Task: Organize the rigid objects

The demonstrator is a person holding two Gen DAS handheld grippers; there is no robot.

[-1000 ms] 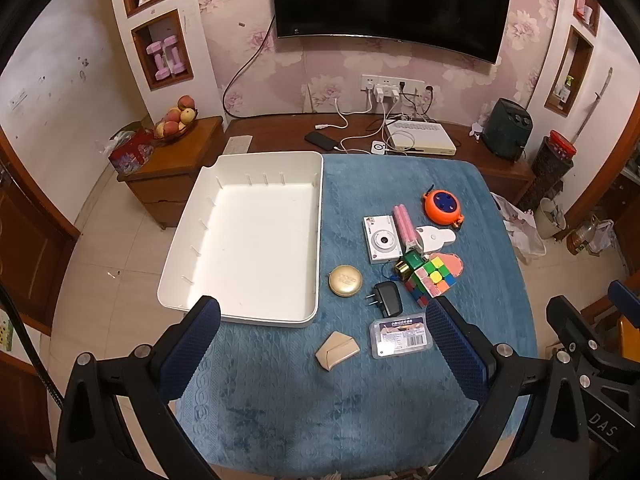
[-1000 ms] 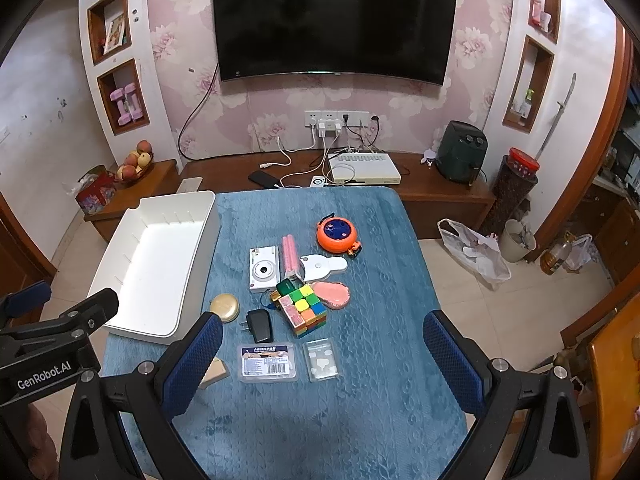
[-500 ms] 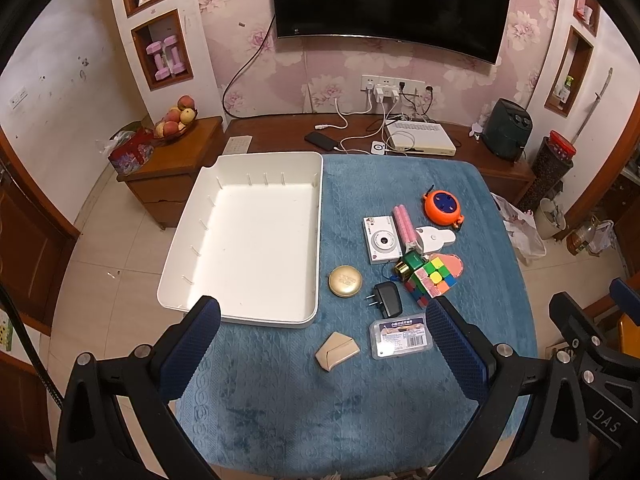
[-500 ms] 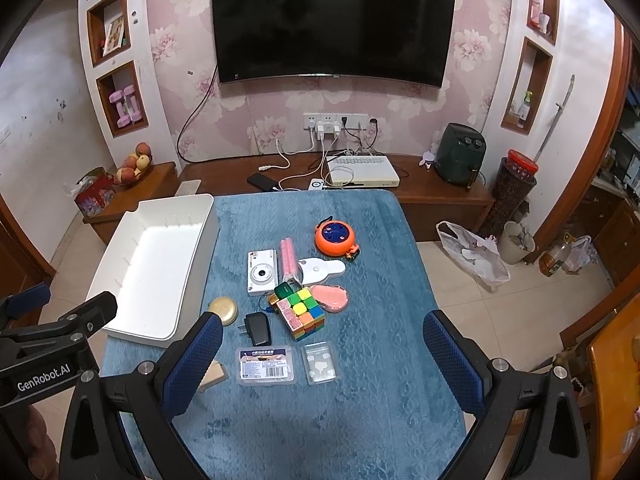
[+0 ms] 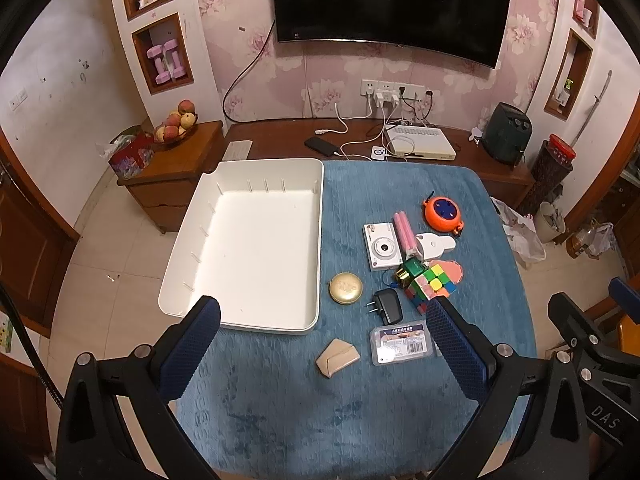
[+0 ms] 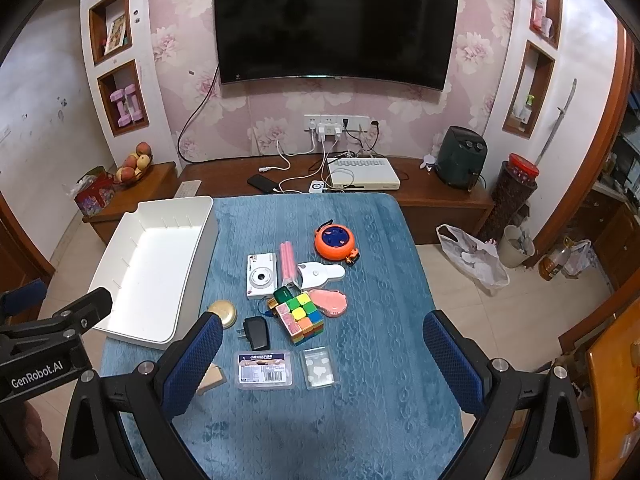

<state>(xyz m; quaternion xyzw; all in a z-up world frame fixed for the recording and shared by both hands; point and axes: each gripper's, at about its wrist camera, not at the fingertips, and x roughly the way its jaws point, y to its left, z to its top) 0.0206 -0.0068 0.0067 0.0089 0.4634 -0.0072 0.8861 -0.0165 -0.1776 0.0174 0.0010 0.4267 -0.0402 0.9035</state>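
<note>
A white tray point(image 5: 208, 240) point(image 6: 120, 248) lies empty on the left of the blue cloth table point(image 5: 312, 408). To its right sit a white camera point(image 5: 381, 245) point(image 6: 261, 276), an orange reel point(image 5: 442, 213) point(image 6: 335, 240), a colour cube point(image 5: 431, 284) point(image 6: 302, 316), a gold round tin point(image 5: 345, 288) point(image 6: 224, 312), a black plug point(image 5: 388, 306) point(image 6: 256, 332), a clear labelled box point(image 5: 402, 342) point(image 6: 265, 369) and a tan wedge point(image 5: 337, 357). My left gripper point(image 5: 322, 344) hangs open above the table's near side. My right gripper point(image 6: 322, 356) is open too, holding nothing.
Pink tubes point(image 6: 287, 260), a white flat piece point(image 6: 322, 273), a pink heart-shaped case point(image 6: 331, 302) and a small clear bag point(image 6: 318, 367) also lie in the cluster. A wooden TV bench point(image 6: 420, 192) with cables stands behind the table. A fruit bowl point(image 5: 176, 122) sits on a side cabinet.
The right wrist view has drifted slightly, so the objects sit a little left of where they were. The left view is unchanged.
</note>
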